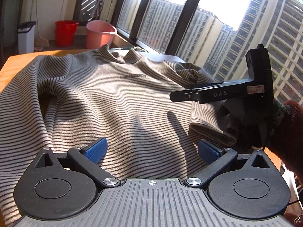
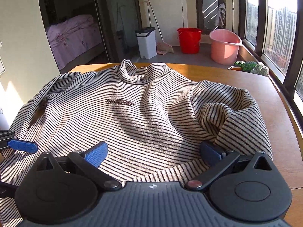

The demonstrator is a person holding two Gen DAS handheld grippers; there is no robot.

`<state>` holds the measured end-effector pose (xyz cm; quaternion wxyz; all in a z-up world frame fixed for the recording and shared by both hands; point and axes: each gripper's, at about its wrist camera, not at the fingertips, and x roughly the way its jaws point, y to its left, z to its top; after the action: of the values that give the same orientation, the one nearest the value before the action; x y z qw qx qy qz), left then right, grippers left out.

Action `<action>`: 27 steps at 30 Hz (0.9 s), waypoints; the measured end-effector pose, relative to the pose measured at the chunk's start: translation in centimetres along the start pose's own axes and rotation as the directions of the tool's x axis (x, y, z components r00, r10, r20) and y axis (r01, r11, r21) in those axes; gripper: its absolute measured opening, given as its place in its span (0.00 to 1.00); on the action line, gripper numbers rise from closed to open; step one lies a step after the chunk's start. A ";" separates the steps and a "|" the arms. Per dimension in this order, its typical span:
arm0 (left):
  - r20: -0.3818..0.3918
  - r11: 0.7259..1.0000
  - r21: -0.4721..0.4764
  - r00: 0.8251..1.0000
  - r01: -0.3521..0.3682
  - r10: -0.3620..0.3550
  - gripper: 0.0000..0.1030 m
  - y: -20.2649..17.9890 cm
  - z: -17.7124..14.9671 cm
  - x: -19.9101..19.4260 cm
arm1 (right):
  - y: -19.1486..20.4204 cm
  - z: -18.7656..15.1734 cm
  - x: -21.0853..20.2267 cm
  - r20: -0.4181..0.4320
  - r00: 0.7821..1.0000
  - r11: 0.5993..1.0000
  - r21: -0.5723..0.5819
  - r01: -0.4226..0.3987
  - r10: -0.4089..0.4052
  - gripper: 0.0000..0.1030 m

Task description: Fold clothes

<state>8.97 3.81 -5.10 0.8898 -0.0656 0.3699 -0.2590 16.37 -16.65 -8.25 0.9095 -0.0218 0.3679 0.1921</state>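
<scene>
on the wooden table: a striped sweater (image 1: 106, 98) lies spread out, front up, collar toward the far edge, small dark lettering across the chest.
left wrist view, left gripper: the left gripper (image 1: 152, 150) hangs low over the sweater's lower half, its blue pads (image 1: 96, 150) wide apart with only striped cloth showing between them, nothing clasped.
left wrist view, right gripper: the right gripper (image 1: 173, 96) comes in from the right, seen side-on above the cloth; from this angle i cannot tell how its fingers stand. a gloved hand (image 1: 255, 121) holds it.
left wrist view, sleeve: one sleeve (image 1: 204, 113) is folded in over the sweater's right side, cuff near the right pad.
left wrist view, background: red bucket (image 1: 65, 33), pink bucket (image 1: 100, 34), white bin (image 1: 26, 36), tall windows.
right wrist view, right gripper: fingers spread wide over the hem, gripping nothing; the right-side pad (image 2: 210, 153) sits just beside the bunched sleeve (image 2: 233, 113).
right wrist view, left gripper: one blue pad (image 2: 22, 145) shows at the left edge, over the cloth.
right wrist view, table: bare wood (image 2: 280, 117) to the right of the sweater.
</scene>
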 end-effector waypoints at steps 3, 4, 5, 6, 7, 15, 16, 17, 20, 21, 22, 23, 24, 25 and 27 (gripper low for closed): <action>0.016 0.999 -0.046 1.000 0.020 -0.020 1.00 0.3 1.4 -0.3 | 0.8 0.2 0.2 -0.020 0.999 0.999 -0.031 0.025 -0.025 1.00; 0.051 0.998 -0.055 0.998 0.026 -0.023 1.00 0.4 1.9 -0.5 | 1.0 0.1 0.2 -0.020 0.999 0.999 -0.042 0.032 -0.033 1.00; 0.090 0.998 -0.059 0.996 0.026 -0.020 1.00 0.5 2.3 -0.8 | 1.1 0.1 0.2 -0.017 0.999 0.998 -0.048 0.035 -0.036 1.00; 0.120 0.998 -0.062 0.993 0.019 -0.012 1.00 0.6 2.6 -0.8 | 0.9 0.0 -0.2 -0.002 1.000 0.999 -0.031 0.022 -0.022 1.00; 0.144 0.998 -0.067 0.990 0.012 -0.002 1.00 0.8 2.8 -0.8 | 0.5 -0.1 -0.9 0.022 1.000 1.000 0.003 0.008 -0.009 0.99; 0.139 0.980 -0.174 0.988 0.098 -0.074 1.00 3.2 0.3 0.0 | 3.9 -3.7 -8.6 0.123 0.985 0.988 -0.088 0.130 -0.118 0.62; 0.130 0.980 -0.181 0.990 0.079 -0.056 1.00 3.3 0.2 0.3 | 4.8 -4.3 -9.0 0.107 0.988 0.985 -0.117 0.124 -0.112 0.62; 0.128 0.980 -0.183 0.990 0.074 -0.051 1.00 3.3 0.2 0.3 | 5.8 -4.8 -9.0 0.089 0.990 0.983 -0.143 0.120 -0.108 0.62; 0.130 0.983 -0.170 0.990 0.069 -0.047 1.00 3.4 0.0 0.1 | 7.8 -6.3 -8.3 0.072 0.986 0.961 -0.226 0.160 -0.148 0.69; 0.131 0.983 -0.168 0.990 0.069 -0.047 1.00 3.4 0.0 0.0 | 8.4 -6.8 -7.9 0.071 0.983 0.950 -0.254 0.179 -0.167 0.70; 0.132 0.983 -0.168 0.990 0.071 -0.049 1.00 3.5 0.0 -0.1 | 8.8 -7.0 -7.7 0.071 0.981 0.941 -0.276 0.195 -0.183 0.70; 0.134 0.983 -0.169 0.990 0.074 -0.051 1.00 3.6 0.0 -0.1 | 8.6 -6.7 -7.9 0.071 0.979 0.940 -0.274 0.203 -0.191 0.48; 0.135 0.982 -0.172 0.989 0.077 -0.054 1.00 3.6 0.0 -0.1 | 7.8 -6.0 -8.2 0.067 0.976 0.942 -0.257 0.216 -0.206 0.17; 0.135 0.982 -0.173 0.989 0.078 -0.055 1.00 3.7 0.0 -0.2 | 6.9 -5.2 -8.6 0.068 0.972 0.943 -0.236 0.233 -0.223 0.12; 0.135 0.982 -0.172 0.989 0.077 -0.054 1.00 3.6 0.0 -0.1 | 4.5 -3.4 -10.2 0.100 0.955 0.940 -0.173 0.293 -0.279 0.10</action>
<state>10.42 6.98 -6.17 0.8937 -0.1729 0.3303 -0.2495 5.85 -16.50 -3.38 0.9347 -0.1527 0.3074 0.0922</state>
